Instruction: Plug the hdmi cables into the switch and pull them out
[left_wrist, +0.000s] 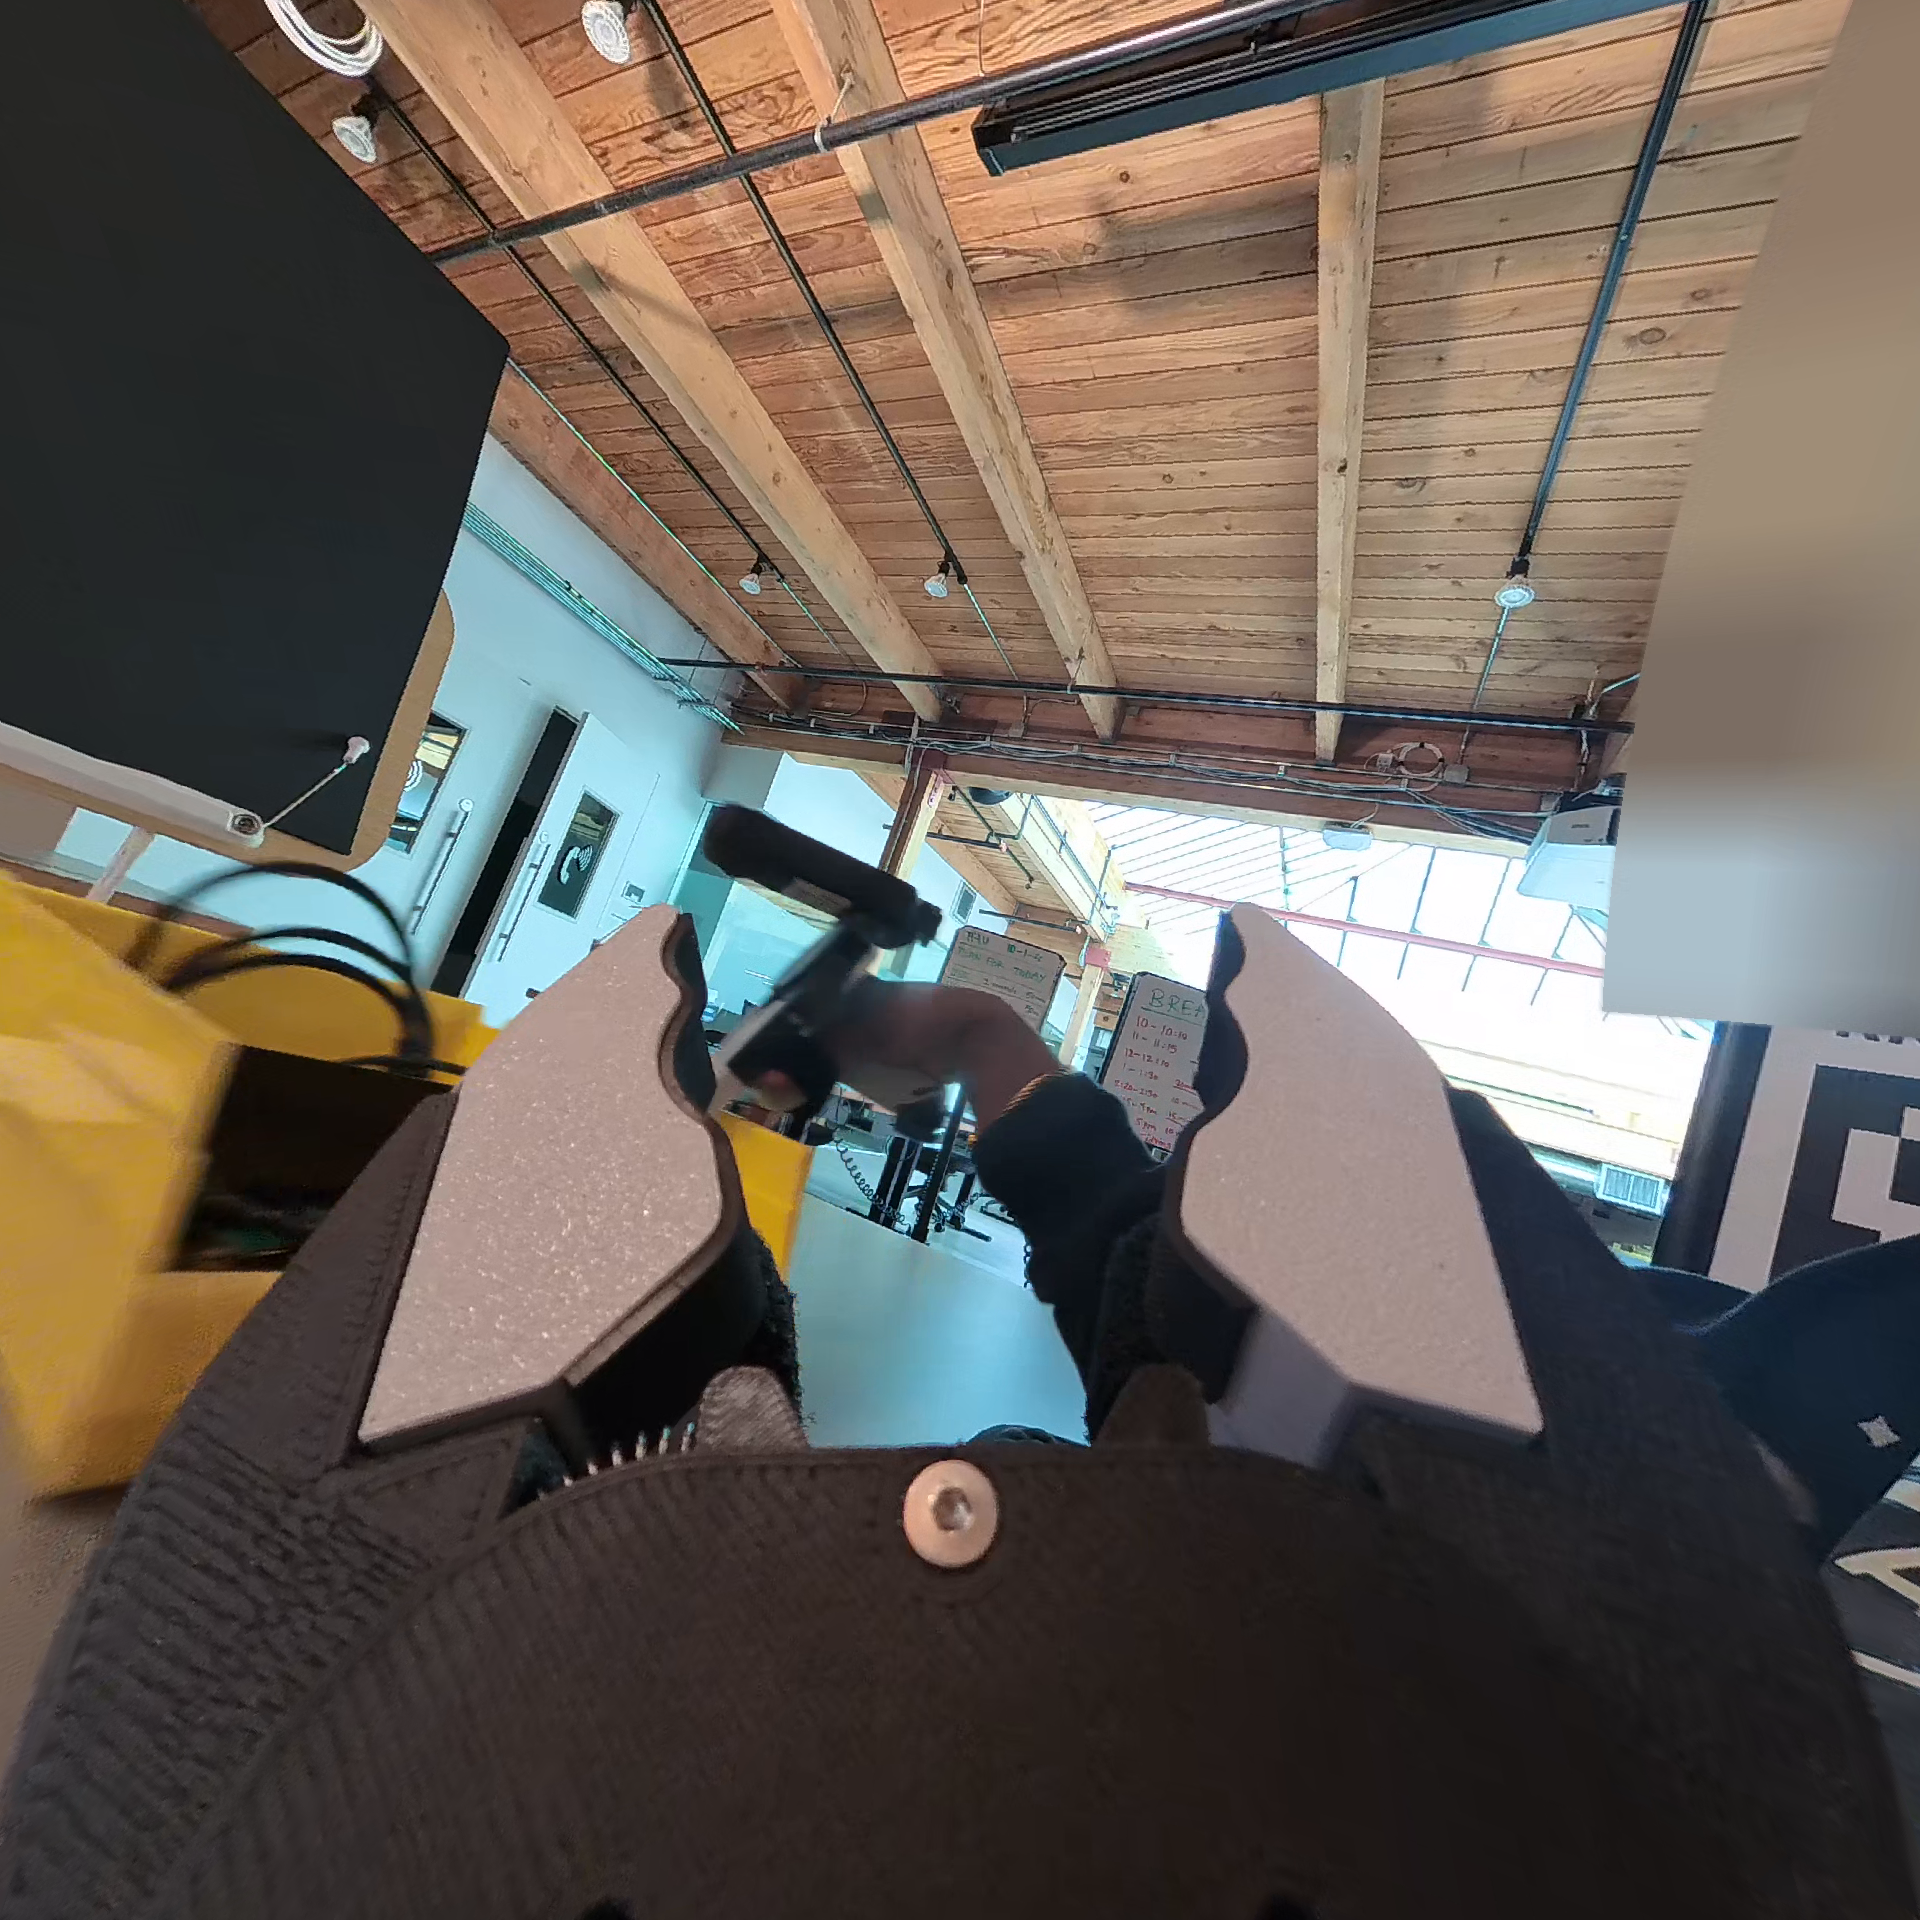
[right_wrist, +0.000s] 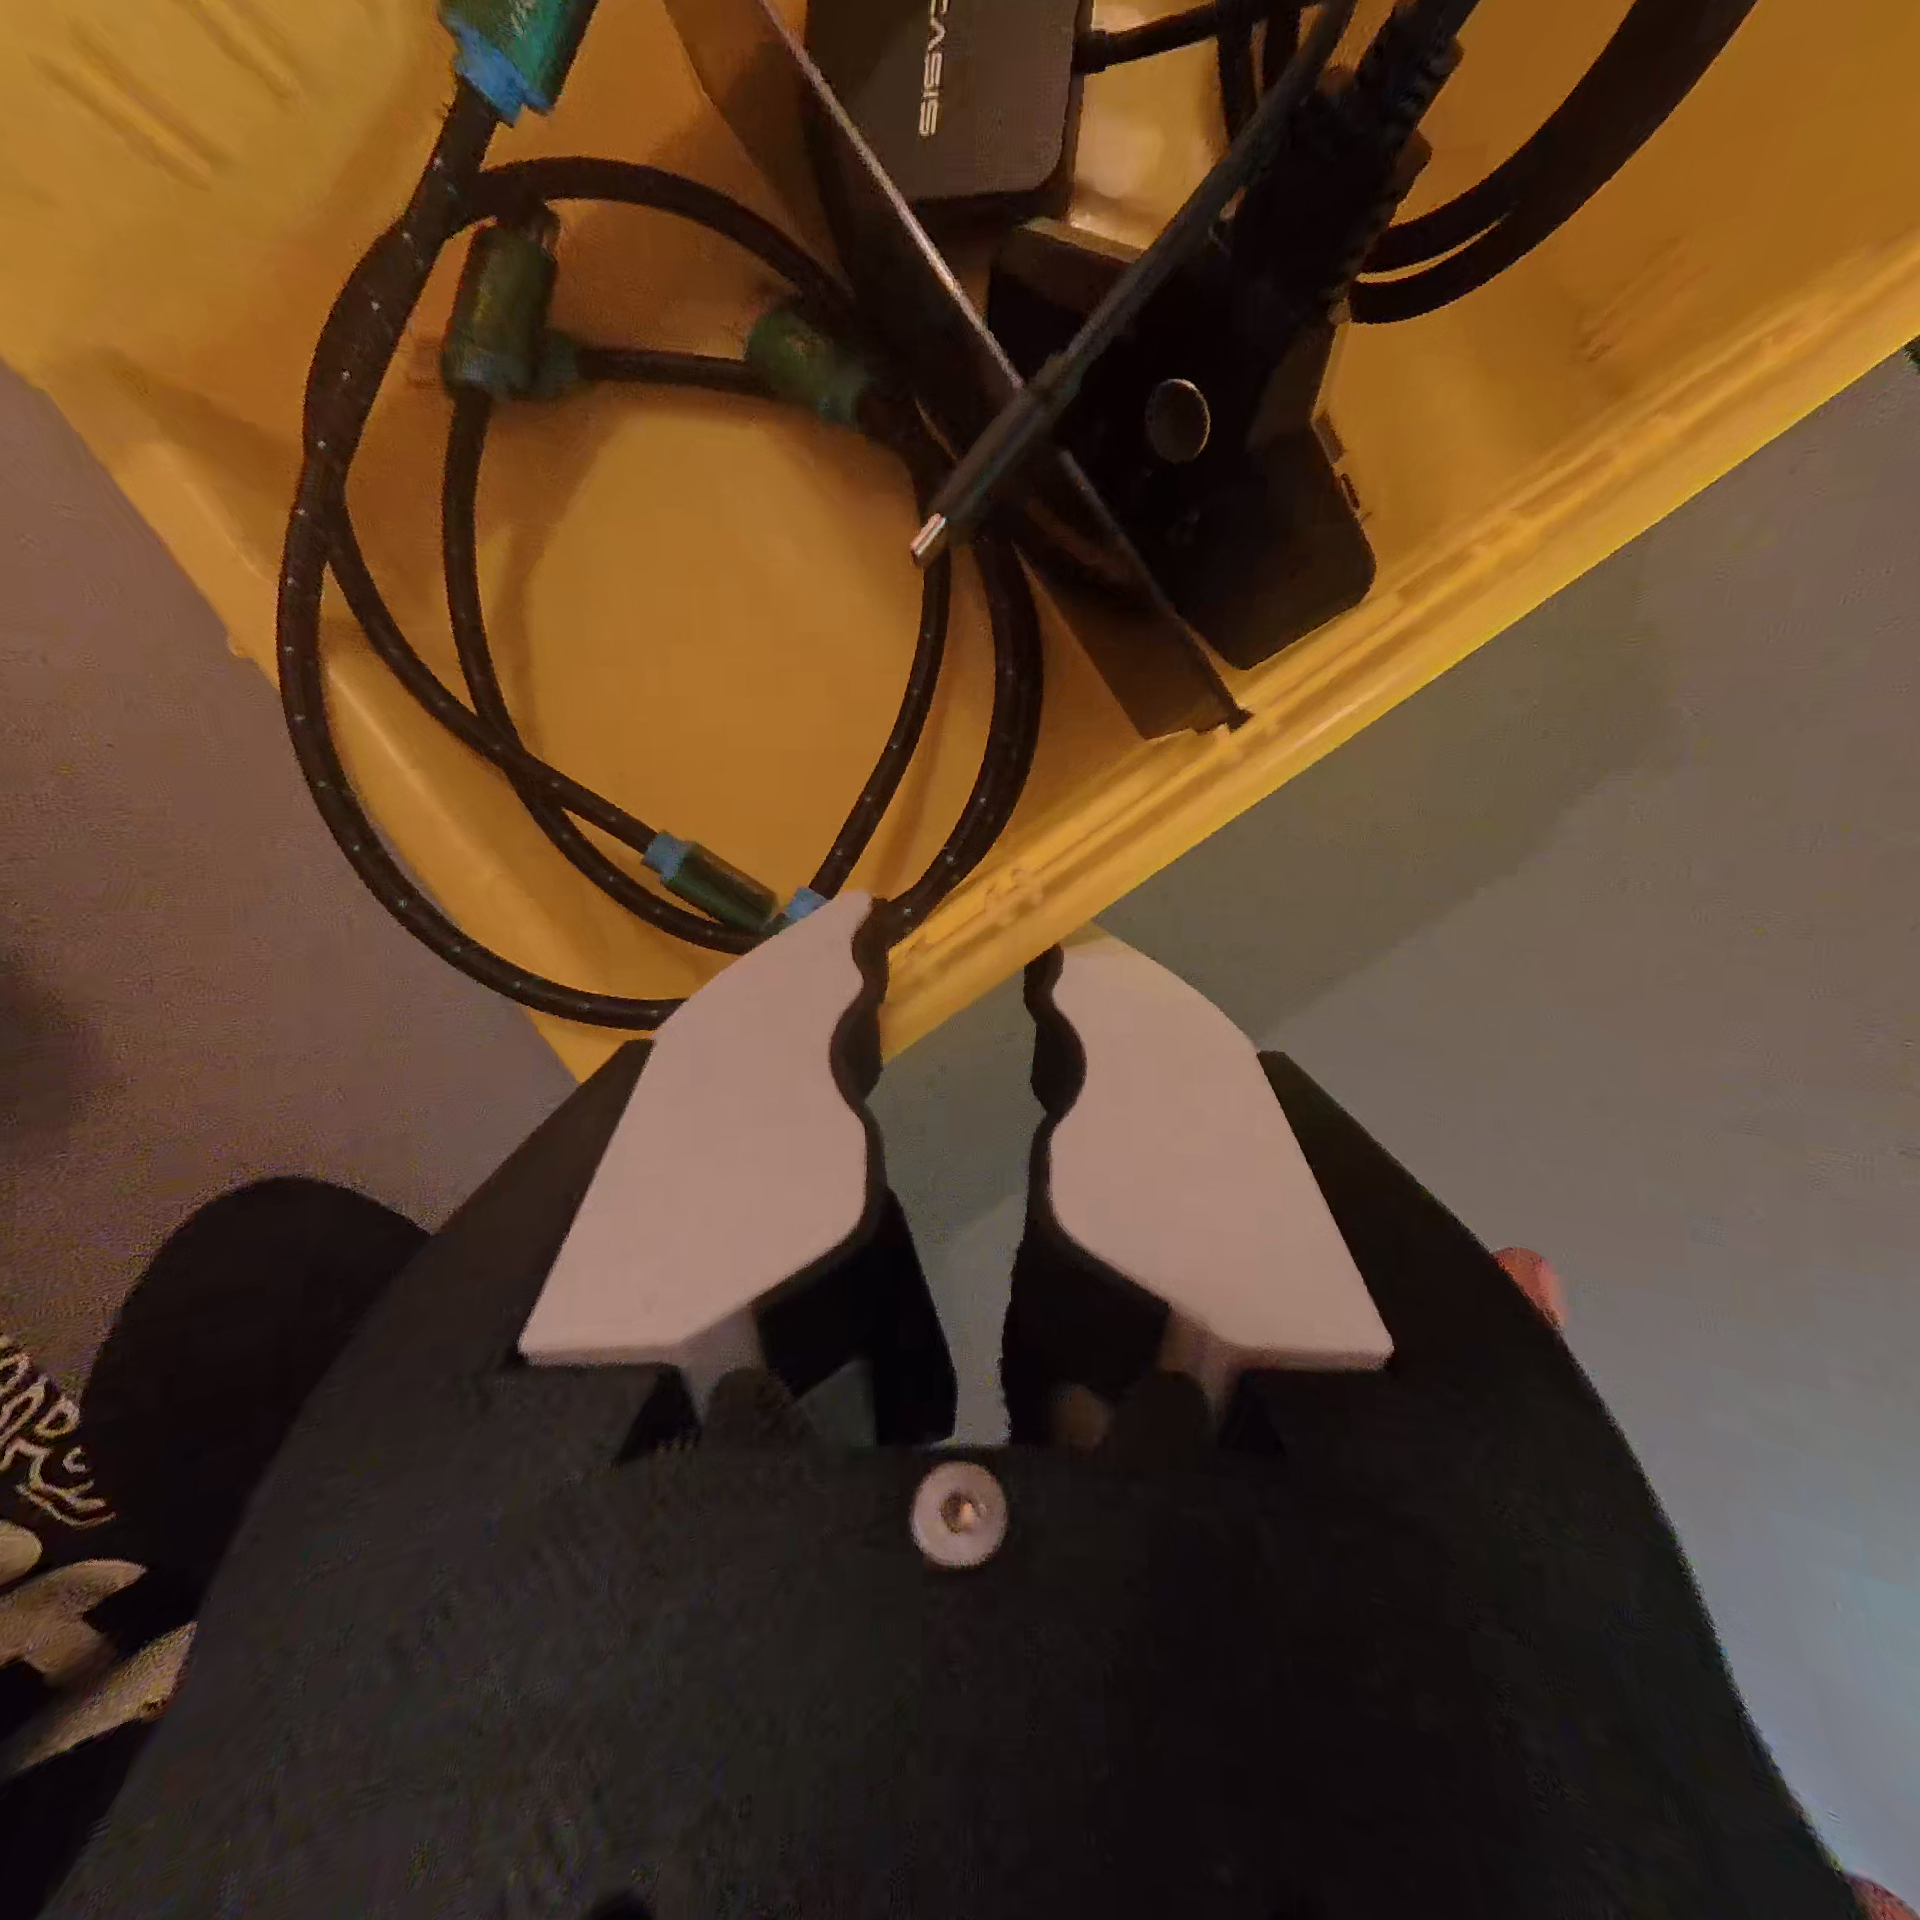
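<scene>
We logged the switch (right_wrist: 1262, 488) as the black box with a round button, lying in the yellow bin (right_wrist: 1403, 623) at about 1 o'clock in the right wrist view, against the bin's near wall. A second dark box (right_wrist: 961, 94) lay beyond it at 12 o'clock. A slim black lead with a small metal plug (right_wrist: 930, 540) crossed the switch; whether anything was seated in a port we could not tell.

The hdmi cables (right_wrist: 343, 582) were braided black with green-and-blue connector shells, coiled loosely on the bin floor from 9 to 12 o'clock. One connector (right_wrist: 717, 883) lay just beyond the fingertips at 11 o'clock, near the bin's edge. We judged the loose coils left the plugs free to be lifted singly.

The right gripper (right_wrist: 956, 956) hovered over the bin rim, its fingers parted by a narrow gap and holding nothing. We judged it was lined up to reach for that nearest connector, so the plugging step had not yet begun.

The left gripper (left_wrist: 956, 966) was spread wide and empty, tilted up toward the wooden ceiling (left_wrist: 1039, 364), away from the work; we took it as parked. In its view the bin (left_wrist: 94, 1143) sat at 9 o'clock with cable loops (left_wrist: 312, 935) rising from it, and the other gripper, in a hand, showed blurred beyond its fingertips at 12 o'clock.
</scene>
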